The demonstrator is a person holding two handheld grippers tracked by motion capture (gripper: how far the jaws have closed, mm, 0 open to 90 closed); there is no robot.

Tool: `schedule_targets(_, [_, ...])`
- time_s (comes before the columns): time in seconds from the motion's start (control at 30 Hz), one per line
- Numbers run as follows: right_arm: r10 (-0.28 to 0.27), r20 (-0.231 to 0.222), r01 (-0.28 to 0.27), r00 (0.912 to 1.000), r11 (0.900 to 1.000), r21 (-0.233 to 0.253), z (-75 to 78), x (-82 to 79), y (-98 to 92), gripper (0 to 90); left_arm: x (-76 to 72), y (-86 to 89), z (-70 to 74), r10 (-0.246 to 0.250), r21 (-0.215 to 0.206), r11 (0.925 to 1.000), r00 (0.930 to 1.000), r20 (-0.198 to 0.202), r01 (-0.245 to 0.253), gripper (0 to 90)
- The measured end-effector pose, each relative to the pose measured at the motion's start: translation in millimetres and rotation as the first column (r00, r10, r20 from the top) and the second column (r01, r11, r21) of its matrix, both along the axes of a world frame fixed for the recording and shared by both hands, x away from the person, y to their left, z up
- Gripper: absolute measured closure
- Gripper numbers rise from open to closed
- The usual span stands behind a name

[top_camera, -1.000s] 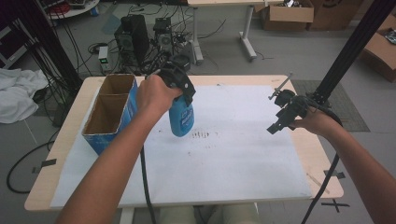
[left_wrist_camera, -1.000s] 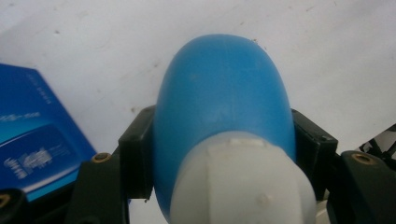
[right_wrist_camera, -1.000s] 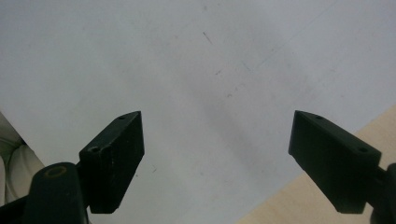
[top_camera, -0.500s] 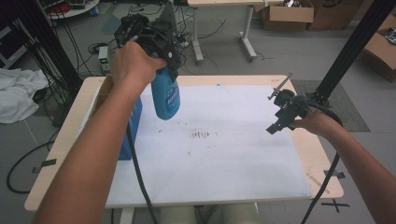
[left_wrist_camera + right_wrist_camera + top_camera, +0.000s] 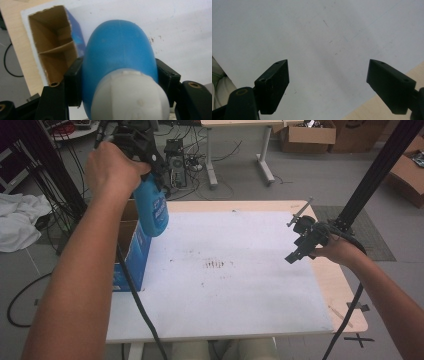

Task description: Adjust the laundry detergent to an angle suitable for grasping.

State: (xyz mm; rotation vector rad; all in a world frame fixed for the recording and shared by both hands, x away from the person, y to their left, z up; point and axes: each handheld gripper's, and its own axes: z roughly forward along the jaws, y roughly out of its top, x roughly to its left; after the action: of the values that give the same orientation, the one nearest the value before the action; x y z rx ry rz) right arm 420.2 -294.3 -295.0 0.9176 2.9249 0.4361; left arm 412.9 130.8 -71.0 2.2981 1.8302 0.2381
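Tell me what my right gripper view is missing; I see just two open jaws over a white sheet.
Observer: The left gripper is raised, clamping a blue bottle.
Operator: Say what lies under it.
Observer: An open blue cardboard box at the table's left edge, with a divider inside and empty compartments.
Operator: Describe the sheet elsewhere.
Observer: Brown stains mark the middle of the white sheet.

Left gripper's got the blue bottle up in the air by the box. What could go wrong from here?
1. The left gripper pinches the rounded blue bottle from the sides; it may slip and drop.
2. The box has a divider; the bottle could catch on it or the rim.
3. The right gripper is open, far off, no backup.
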Motion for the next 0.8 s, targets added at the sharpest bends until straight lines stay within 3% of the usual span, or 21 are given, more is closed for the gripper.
schedule_targets(0.33, [-0.001,0.003,0.001,1.0,1.0,0.007,2.6,0.6,-0.7,18.3,-11.8,40.5,13.0,0.104,0.007,0.9946,0.9944,0.021,-0.104,38.1])
schedule_targets(0.47, [0.0,0.005,0.0,1.0,1.0,0.008,2.7,0.7,-0.9,18.3,-14.3,49.0,11.8,0.132,0.012,0.9911,0.9908,0.03,-0.133,38.1])
schedule_targets(0.6, [-0.002,0.007,0.002,1.0,1.0,0.008,3.8,0.8,-1.9,18.4,-18.4,63.6,5.8,0.186,0.014,0.9823,0.9812,0.051,-0.187,38.1])
schedule_targets(0.8, [-0.004,0.007,0.003,1.0,1.0,0.01,3.7,1.3,-1.5,18.4,-20.1,72.9,-1.8,0.208,0.036,0.9769,0.9763,0.057,-0.211,38.1])
